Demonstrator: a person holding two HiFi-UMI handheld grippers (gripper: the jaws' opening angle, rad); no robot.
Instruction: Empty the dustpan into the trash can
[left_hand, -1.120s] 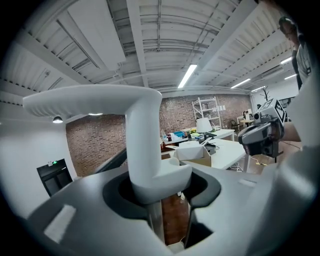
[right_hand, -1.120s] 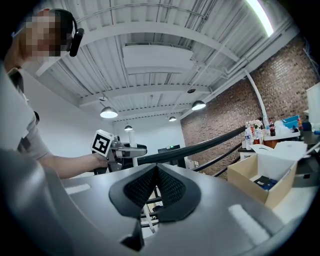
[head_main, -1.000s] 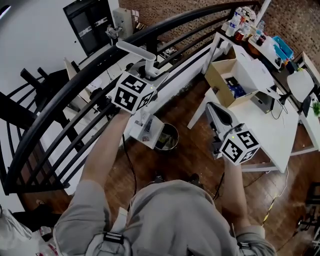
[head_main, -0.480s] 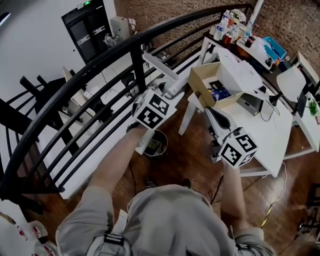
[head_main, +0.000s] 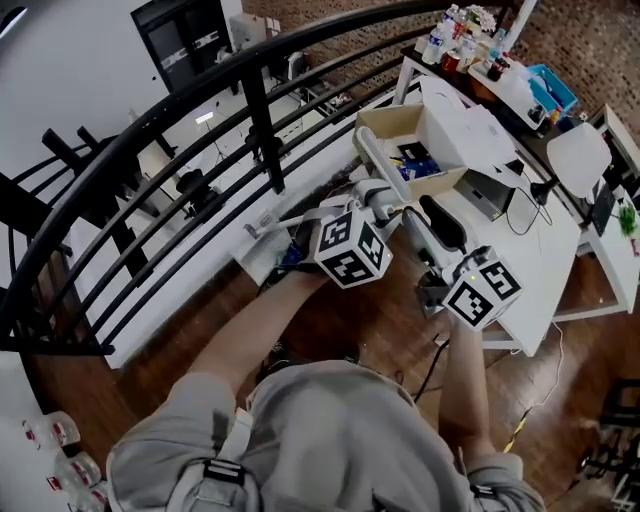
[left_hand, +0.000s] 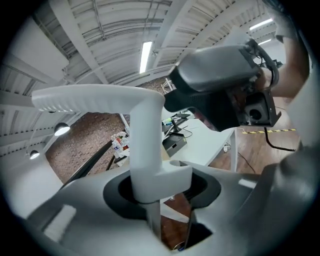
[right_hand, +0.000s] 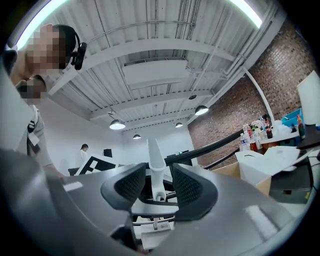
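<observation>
My left gripper (head_main: 376, 196) is shut on the white dustpan's handle (head_main: 378, 162), which rises toward the table. In the left gripper view the L-shaped handle (left_hand: 145, 145) stands clamped between the jaws of the left gripper (left_hand: 160, 186). The dustpan's white pan (head_main: 262, 258) hangs below my left arm. Close on the right, my right gripper (head_main: 436, 222) has its jaws opening. Its pads (right_hand: 131, 184) press on nothing, and the handle (right_hand: 155, 167) shows in the gap of the right gripper (right_hand: 159, 182), farther off. No trash can shows in any view.
A black curved railing (head_main: 150, 130) runs across the back and left. A white table (head_main: 545, 270) at the right bears an open cardboard box (head_main: 400, 160), with bottles (head_main: 455, 35) behind. The floor (head_main: 330, 320) is wood. A person stands far off (right_hand: 83, 150).
My left gripper has swung right with the dustpan, from the railing to beside the right gripper. The trash can, seen below it before, has gone out of sight.
</observation>
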